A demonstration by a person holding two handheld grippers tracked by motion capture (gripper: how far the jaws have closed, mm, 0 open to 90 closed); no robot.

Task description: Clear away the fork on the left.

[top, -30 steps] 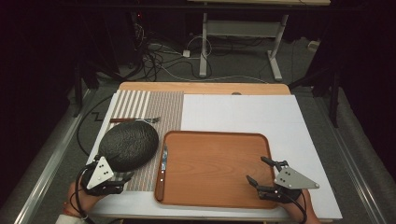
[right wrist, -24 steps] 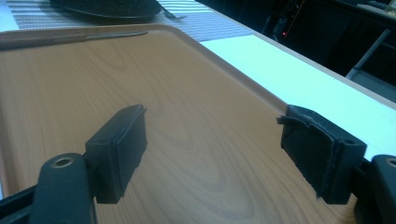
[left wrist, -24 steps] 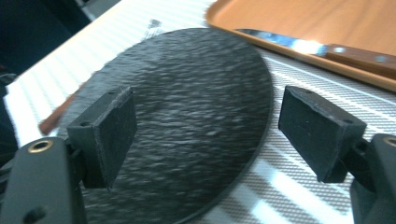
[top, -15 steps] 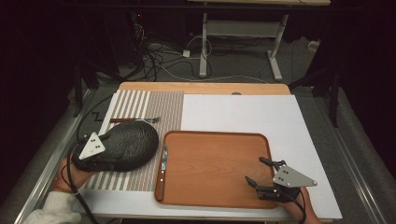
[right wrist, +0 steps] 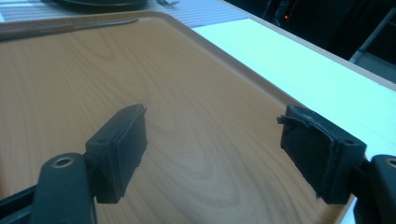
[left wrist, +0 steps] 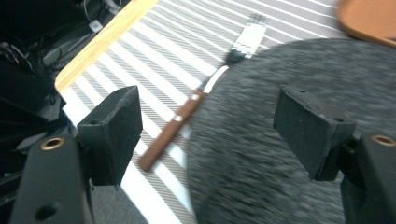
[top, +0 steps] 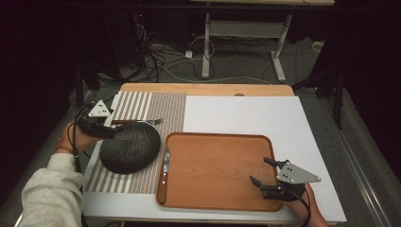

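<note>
The left gripper (top: 109,127) hovers at the far-left edge of a dark grey speckled plate (top: 130,147); its jaws stand wide apart, have just been closing a little, and hold nothing. The round plate lies upside down on the striped placemat (top: 165,104), with a wooden-handled fork (left wrist: 196,98) just beside it. The right gripper (top: 263,171) stands apart over the wooden tray (top: 213,165).

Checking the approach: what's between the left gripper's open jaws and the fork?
In the left gripper view, bare striped mat lies between the left gripper and the fork; the dark plate sits beside it.
</note>
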